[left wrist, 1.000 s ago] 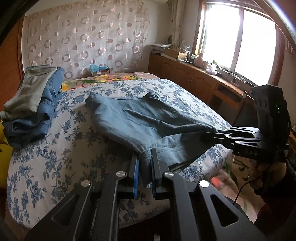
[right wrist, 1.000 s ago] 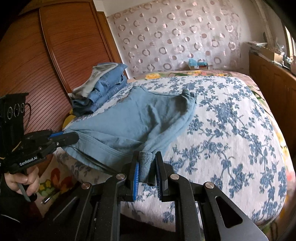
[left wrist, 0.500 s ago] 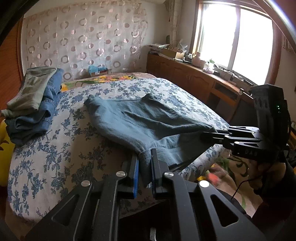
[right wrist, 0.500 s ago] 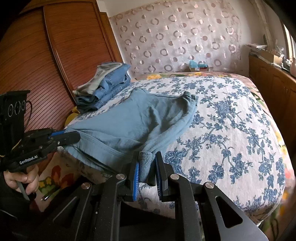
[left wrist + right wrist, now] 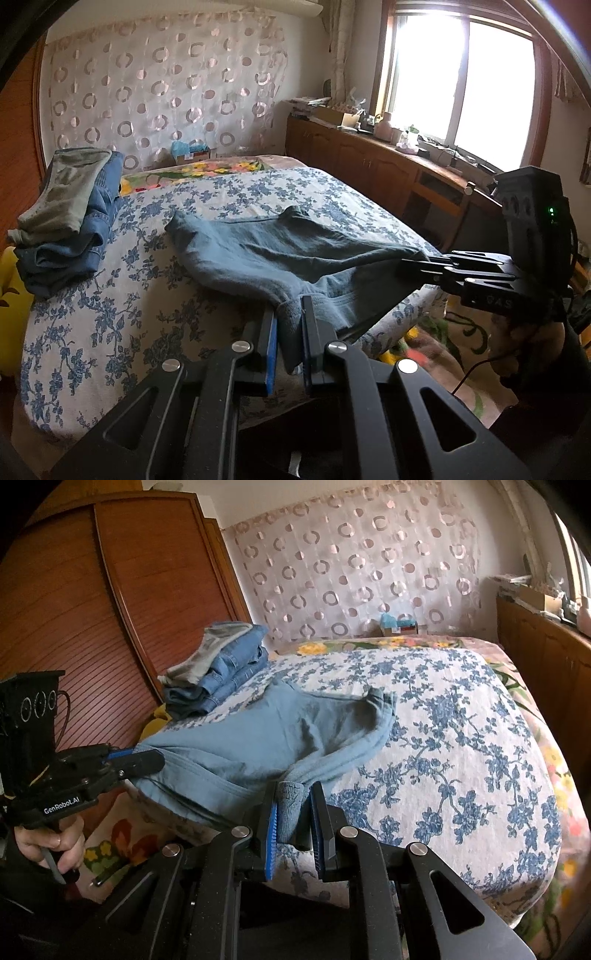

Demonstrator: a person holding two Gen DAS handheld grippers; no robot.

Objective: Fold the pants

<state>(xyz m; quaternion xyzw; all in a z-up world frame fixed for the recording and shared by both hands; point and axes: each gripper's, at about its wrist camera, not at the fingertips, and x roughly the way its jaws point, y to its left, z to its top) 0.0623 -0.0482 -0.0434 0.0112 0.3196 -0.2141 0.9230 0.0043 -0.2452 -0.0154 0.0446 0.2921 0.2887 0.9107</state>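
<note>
With each hand-held gripper, left (image 5: 289, 325) and right (image 5: 293, 812), clenched on the soft blue cotton pants (image 5: 280, 254) spread to the bed's (image 5: 122, 332) near edge, a thin corner could slip free.

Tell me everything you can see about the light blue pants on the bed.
The light blue pants are soft, faintly wrinkled cloth, spread partly flat over the floral bedspread. Their near edge is lifted off the bed and stretched between the left gripper and the right gripper, each clamped on a bunched corner. The far end lies on the bed, short of the stack of folded jeans.
</note>
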